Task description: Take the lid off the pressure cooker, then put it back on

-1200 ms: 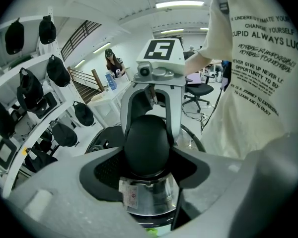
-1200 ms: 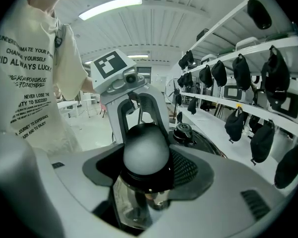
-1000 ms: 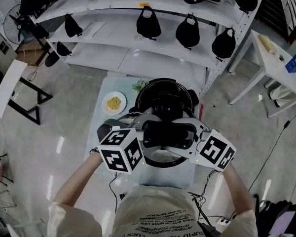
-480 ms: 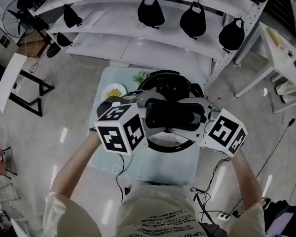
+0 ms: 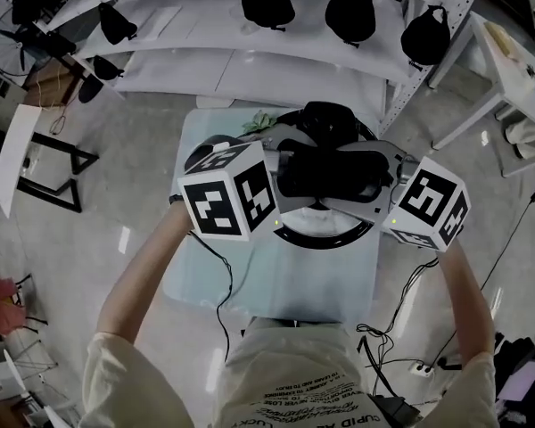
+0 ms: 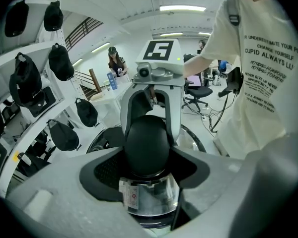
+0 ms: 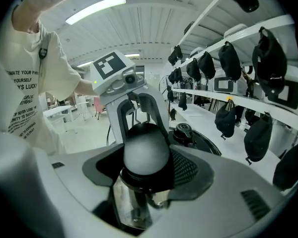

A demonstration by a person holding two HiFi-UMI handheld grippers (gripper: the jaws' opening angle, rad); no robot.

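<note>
While the lid (image 5: 325, 237) hangs above the desk (image 5: 250, 283), short of the cooker (image 5: 330, 119) | left tongs (image 5: 283, 178), right tongs (image 5: 374, 184) both clamped on its black handle (image 5: 330, 175) | risk: hands drifting apart or tilting lets the rounded handle slip, lid drops.

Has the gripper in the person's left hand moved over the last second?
Yes. The left gripper, holding the lid, has moved away from the person, toward the table's far edge and the shelves.
</note>
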